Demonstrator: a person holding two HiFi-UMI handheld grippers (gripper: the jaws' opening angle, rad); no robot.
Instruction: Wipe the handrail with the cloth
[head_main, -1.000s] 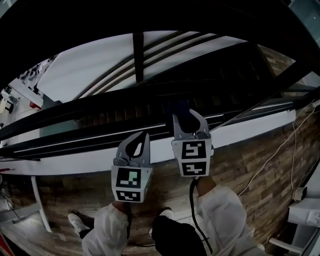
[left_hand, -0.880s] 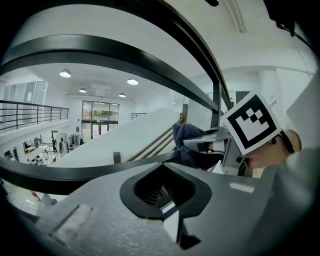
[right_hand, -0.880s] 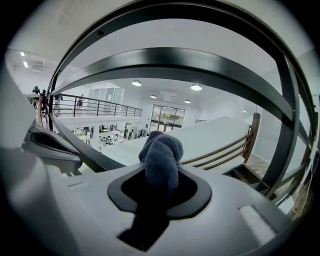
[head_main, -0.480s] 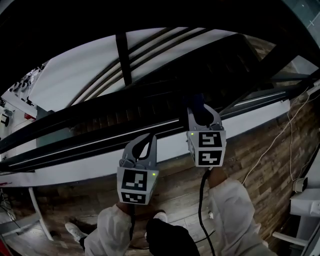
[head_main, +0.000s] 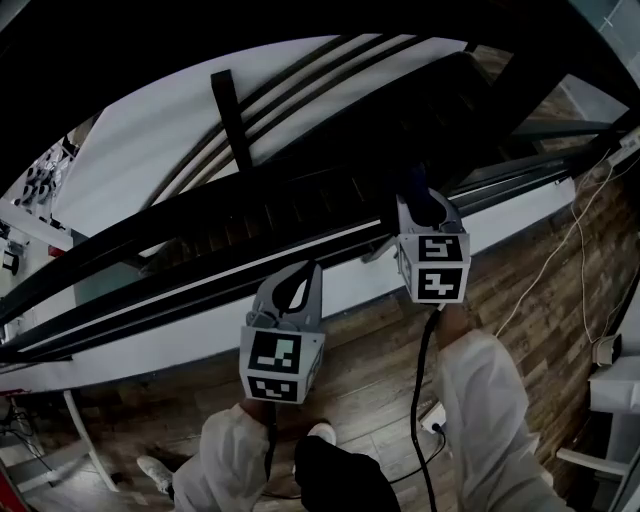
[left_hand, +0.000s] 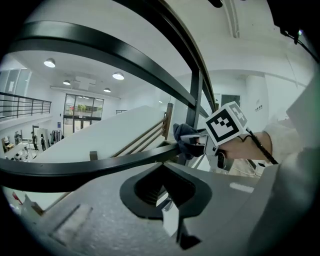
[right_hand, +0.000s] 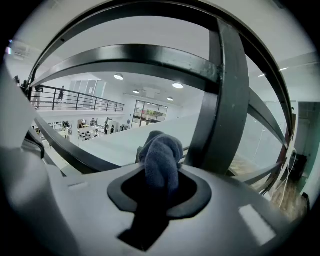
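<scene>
A black metal handrail runs from lower left to upper right across the head view. My right gripper is shut on a dark blue cloth and holds it against the rail. In the right gripper view the bunched cloth sticks out between the jaws, beside a thick upright post. My left gripper hangs lower and to the left, shut on nothing, just short of the rail. From the left gripper view a rail bar crosses right in front of its tips, and the cloth shows further along.
Several parallel rail bars and an upright post stand ahead. Below lie a white ledge and a wooden floor with a cable at the right. The person's shoes show at the bottom.
My right gripper has slid up and to the right along the rail with the cloth. The left gripper has drifted slightly right, still shut and empty.
</scene>
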